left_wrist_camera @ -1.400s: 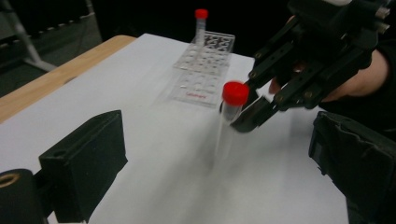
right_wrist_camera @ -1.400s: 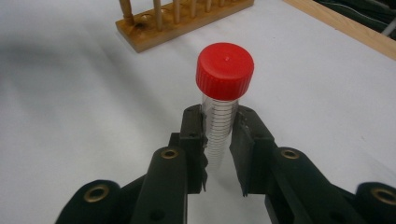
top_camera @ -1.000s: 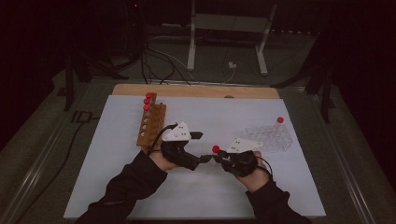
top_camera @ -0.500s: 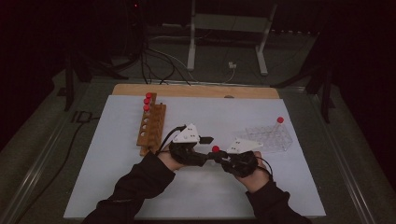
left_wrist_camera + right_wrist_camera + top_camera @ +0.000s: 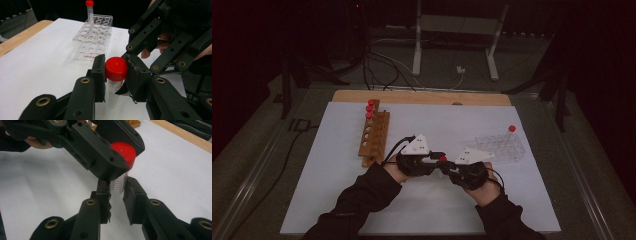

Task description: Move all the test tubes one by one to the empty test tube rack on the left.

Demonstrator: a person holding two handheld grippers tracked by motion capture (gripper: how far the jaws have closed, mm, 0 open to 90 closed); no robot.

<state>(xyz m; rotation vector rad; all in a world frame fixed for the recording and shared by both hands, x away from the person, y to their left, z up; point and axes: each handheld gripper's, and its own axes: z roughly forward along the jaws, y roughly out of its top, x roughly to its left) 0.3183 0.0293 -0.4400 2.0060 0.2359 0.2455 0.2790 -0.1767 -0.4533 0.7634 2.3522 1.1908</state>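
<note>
I've got both grippers meeting near the front middle of the table (image 5: 337,175), over the white sheet. Between them is one tube (image 5: 117,187), clear body w/ graduation marks and a red cap (image 5: 116,68), held off the sheet.

Right gripper (image 5: 451,170): jaws closed tight on the tube's body, below the cap. In the right gripper view the two black jaws pinch the marked part of the tube from both sides, pads touching it.

Left gripper (image 5: 438,158): jaws have just been closing and now sit on the cap end. In the left gripper view the red cap is right between the two jaws, both touching its sides, w/ the tube body hanging below. So the tube is gripped at two places, cap by my left, body by my right.

Tube looks roughly upright in both gripper views, cap up.

Elsewhere on the table: a wooden rack (image 5: 374,135) to the left, w/ three red-capped tubes (image 5: 370,108) at its far end, other holes open. To the right, just beyond my right hand (image 5: 484,187), a clear plastic rack (image 5: 502,147) w/ one red-capped tube (image 5: 511,131) standing at its far right corner. Both racks are well apart from the held tube.
</note>
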